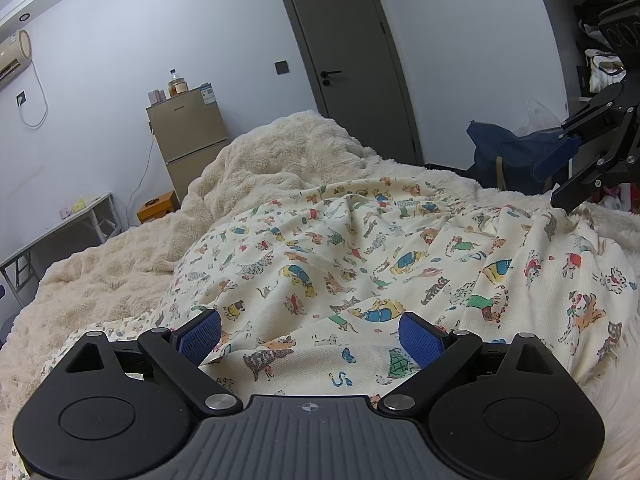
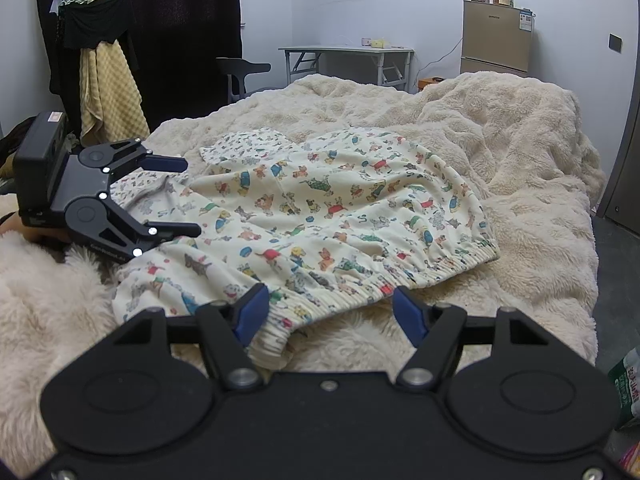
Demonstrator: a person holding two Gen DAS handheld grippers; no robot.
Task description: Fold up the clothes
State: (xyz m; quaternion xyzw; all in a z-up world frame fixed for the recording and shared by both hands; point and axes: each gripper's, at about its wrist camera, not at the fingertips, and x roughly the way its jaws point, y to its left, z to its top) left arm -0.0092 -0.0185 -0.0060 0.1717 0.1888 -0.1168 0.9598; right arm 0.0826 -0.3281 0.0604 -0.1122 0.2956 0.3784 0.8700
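Right gripper (image 2: 326, 312): jaws spread wide, nothing pinched; its left blue pad sits just beside or against the ribbed cuff, and the view is too steep to tell whether it touches.
Ribbed cuff (image 2: 276, 336): directly under and between the right gripper's fingers, the nearest corner of the garment.
Left gripper (image 1: 310, 334): jaws spread, pads apart with cloth lying loose between and below them, not pinched.
Printed garment (image 2: 320, 208): cream cloth with small cartoon animals, spread out rumpled on the blanket just ahead of both tools; its elastic hem runs to the right of the right gripper's fingers, and a lighter inner layer shows at the far left edge.
Other tool seen across: from the left wrist, the right gripper (image 1: 576, 172) hangs over the garment's far right edge, fingers parted; from the right wrist, the left gripper (image 2: 184, 196) sits at the garment's left side, fingers parted.
Fluffy blanket (image 2: 500, 128): under the garment and beyond it, heaped up farther ahead.
Folding table (image 2: 348, 54): past the bed, ahead.
Small fridge (image 2: 496, 36): far ahead to the right, jars on top.
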